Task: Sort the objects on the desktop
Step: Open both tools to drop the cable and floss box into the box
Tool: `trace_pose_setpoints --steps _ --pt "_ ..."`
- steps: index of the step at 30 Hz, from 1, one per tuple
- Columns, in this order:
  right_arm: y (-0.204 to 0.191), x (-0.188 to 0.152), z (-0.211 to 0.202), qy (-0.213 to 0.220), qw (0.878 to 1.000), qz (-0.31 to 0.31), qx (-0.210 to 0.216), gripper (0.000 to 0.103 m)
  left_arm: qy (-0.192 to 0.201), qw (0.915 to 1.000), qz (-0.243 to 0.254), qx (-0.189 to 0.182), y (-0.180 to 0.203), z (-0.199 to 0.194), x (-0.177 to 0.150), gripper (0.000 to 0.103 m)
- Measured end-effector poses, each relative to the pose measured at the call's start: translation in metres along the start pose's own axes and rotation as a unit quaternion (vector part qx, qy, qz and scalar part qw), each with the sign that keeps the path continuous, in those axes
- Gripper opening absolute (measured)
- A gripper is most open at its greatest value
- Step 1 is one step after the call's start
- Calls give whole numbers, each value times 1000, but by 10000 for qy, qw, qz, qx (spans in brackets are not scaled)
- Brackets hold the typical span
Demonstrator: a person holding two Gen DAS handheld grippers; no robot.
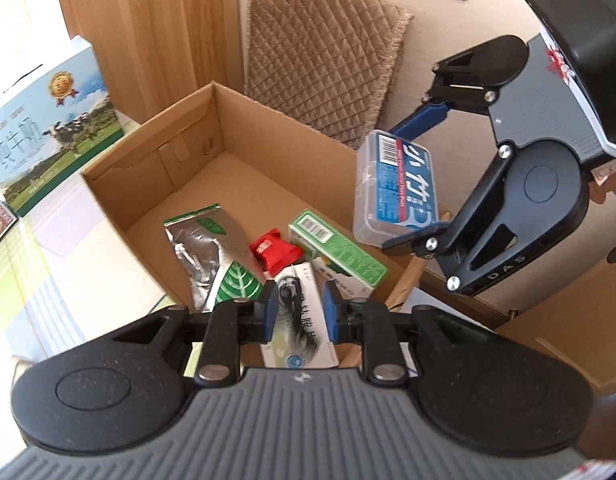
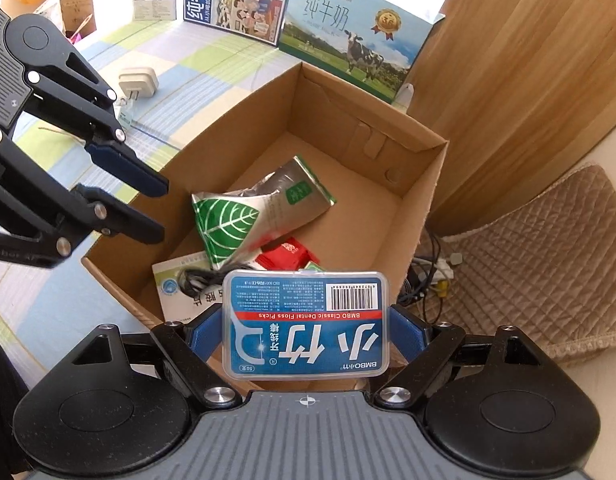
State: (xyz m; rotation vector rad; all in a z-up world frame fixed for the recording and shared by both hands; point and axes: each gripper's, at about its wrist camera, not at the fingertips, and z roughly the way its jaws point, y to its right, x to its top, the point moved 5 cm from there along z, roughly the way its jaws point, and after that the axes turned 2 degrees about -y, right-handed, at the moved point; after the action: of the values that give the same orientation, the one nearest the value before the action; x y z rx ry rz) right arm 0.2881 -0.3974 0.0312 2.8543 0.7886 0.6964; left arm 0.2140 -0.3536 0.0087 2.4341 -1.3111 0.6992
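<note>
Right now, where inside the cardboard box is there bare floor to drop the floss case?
Free: the cardboard box floor toward its far corner, beyond the foil pouch. Crowded: the near end, where pouch, red packet, green carton and white box pile up under the floss case.

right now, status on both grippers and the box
Right gripper shut on floss box, above cardboard box. Left gripper open, nothing gripped. Nothing blocking the drop.

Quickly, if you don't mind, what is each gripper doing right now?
Left gripper: slightly open, holding nothing.
Right gripper: closed on the clear plastic blue-labelled floss-pick box.
</note>
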Motion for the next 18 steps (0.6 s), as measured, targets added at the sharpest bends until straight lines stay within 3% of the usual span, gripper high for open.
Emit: trace_pose_setpoints --steps 10,14,18 --pt "-9 11 4 119 9999 28 68 83 80 9995 -15 308 -15 -16 -12 21" --pt "-12 14 3 245 9996 -75 -90 95 87 9993 -55 356 -21 -20 -18 26" --pt "-9 15 0 268 9996 -20 -127 96 91 9992 -100 371 -26 -24 -24 26"
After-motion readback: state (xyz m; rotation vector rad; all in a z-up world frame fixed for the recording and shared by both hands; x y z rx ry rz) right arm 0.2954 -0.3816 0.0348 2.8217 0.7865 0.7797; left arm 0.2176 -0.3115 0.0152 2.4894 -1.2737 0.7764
